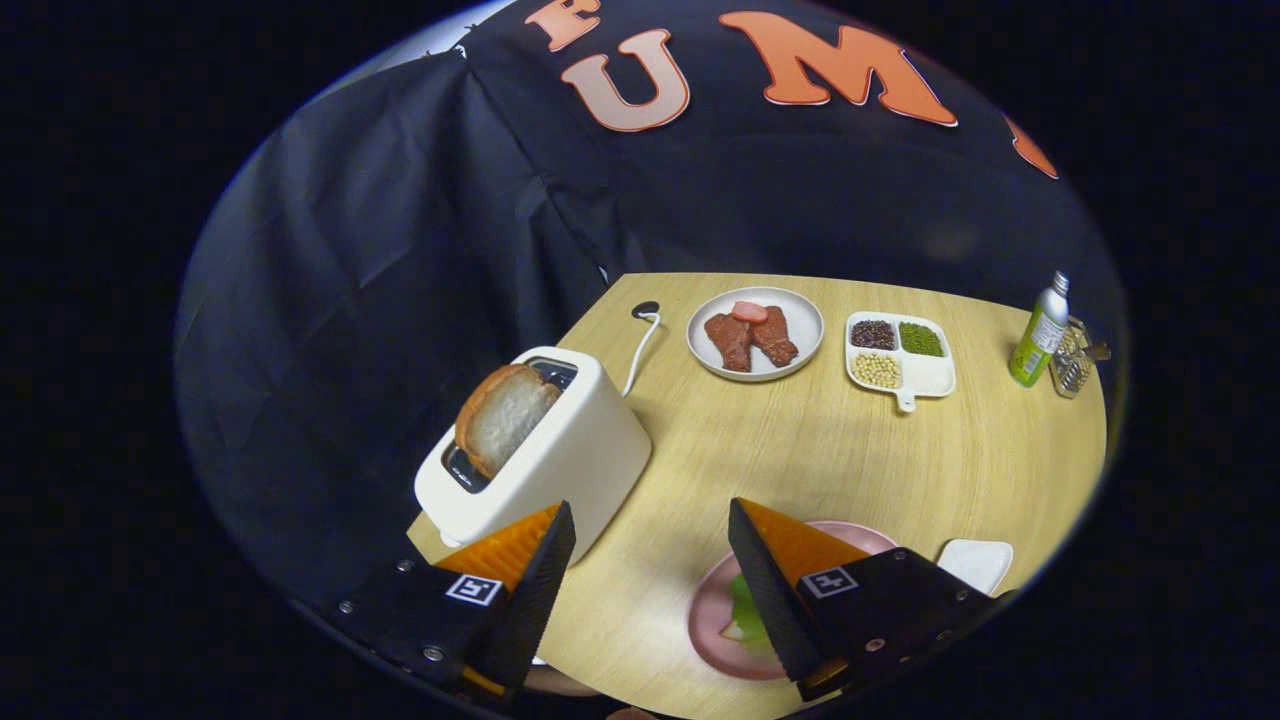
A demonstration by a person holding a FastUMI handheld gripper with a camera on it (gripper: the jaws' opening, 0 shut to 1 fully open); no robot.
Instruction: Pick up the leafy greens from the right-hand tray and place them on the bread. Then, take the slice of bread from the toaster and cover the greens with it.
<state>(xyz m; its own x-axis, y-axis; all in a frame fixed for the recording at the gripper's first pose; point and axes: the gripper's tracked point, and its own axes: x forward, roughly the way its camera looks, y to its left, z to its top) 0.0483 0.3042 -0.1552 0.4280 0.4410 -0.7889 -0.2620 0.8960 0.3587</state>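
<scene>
The gripper (650,560) hung open and empty above the table (800,460), bread slice (500,415) upright in the toaster (560,460), greens (745,610) on the pink plate (705,610)

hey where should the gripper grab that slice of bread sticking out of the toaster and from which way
Grip the upper half of the bread slice that stands out of the toaster slot, one finger on each flat face, coming down from above. Its lower part sits inside the slot, so the exposed crust and faces are probably the reachable part. The gripper is open, nearer than the toaster.
</scene>
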